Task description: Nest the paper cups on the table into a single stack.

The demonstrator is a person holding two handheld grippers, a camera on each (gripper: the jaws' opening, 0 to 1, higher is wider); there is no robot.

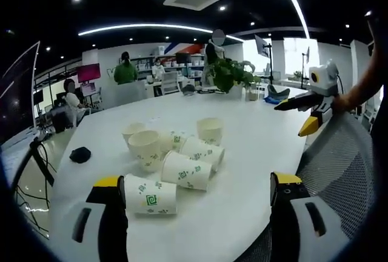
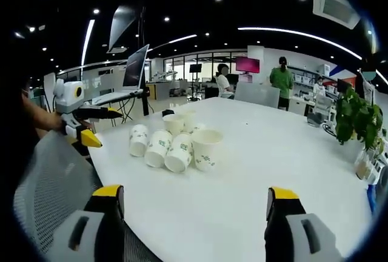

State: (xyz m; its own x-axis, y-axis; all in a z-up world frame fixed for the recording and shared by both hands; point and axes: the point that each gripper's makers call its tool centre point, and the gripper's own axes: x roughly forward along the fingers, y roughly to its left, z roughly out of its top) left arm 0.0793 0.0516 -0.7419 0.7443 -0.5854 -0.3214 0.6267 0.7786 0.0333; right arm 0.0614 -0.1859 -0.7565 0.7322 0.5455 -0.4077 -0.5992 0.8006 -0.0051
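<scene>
Both hand-held grippers, left (image 1: 197, 198) and right (image 2: 194, 204), wide open, holding nothing; paper cups (image 1: 176, 153) clustered unstacked at 12 o'clock on tabletop (image 1: 242, 153).

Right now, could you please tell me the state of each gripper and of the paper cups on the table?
left gripper: open, holding nothing, low over the near table edge.
right gripper: open, holding nothing, back from the cups.
nearest cup: on its side, loose, just ahead of the left gripper's left jaw.
clustered cups: several on their sides, touching, not nested.
upright cups: a few standing, mouths up.
table: white, carrying the loose cups.
</scene>
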